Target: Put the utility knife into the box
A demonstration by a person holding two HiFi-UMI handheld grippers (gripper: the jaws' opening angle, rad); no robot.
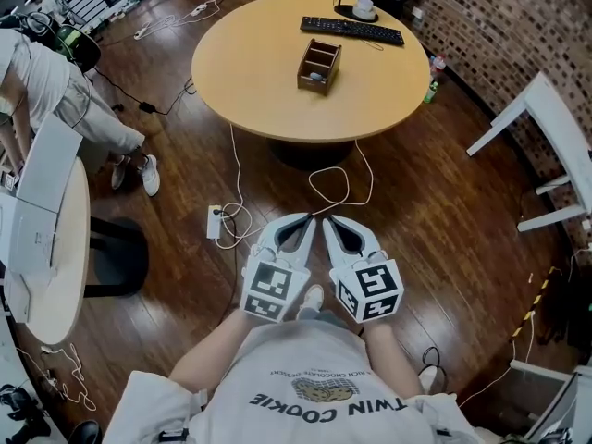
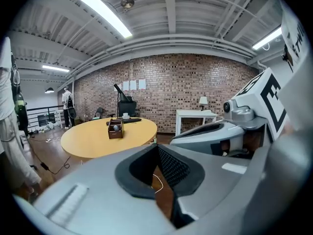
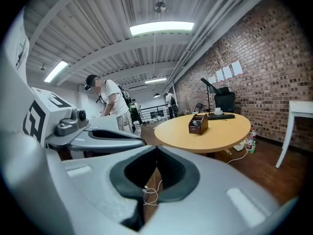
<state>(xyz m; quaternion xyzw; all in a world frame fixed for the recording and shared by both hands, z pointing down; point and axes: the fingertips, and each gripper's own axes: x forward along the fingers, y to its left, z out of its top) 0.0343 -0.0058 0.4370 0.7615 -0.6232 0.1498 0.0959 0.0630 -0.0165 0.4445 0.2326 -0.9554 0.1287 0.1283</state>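
1. While I hold both tools side by side in front of my waist, my left gripper (image 2: 157, 145) has its jaws pressed together at the tips. Nothing sits between the pads, and only a slit of floor (image 1: 444, 211) shows lower down.
2. My right gripper (image 3: 157, 147) is the same, closed tip to tip and empty. A loop of white cable (image 1: 333, 188) on the floor shows through the slit below the tips.
3. Seen from my head, the two point forward with their tips near each other. Their marker cubes (image 1: 275, 289) cover my hands, and the toe of my shoe (image 1: 314, 296) shows between them.
4. A power strip (image 1: 215, 222) lies on the floor just left of the left tips. The cable runs from that area away under the table.
5. Well ahead stands the round table (image 1: 268, 81), with the box (image 1: 319, 66) near its middle. The box sits apart from the keyboard (image 1: 351, 30) at the far edge, and a cup (image 1: 363, 7) stands just beyond the keyboard.
6. I cannot pick out the utility knife in any view. A small grey thing (image 1: 315, 78) sits in the box's near compartment, too small for me to tell what it is.
7. At the left a person (image 1: 55, 100) is cut off by the frame edge. At the right a white table (image 1: 546, 109) is also only partly in view.
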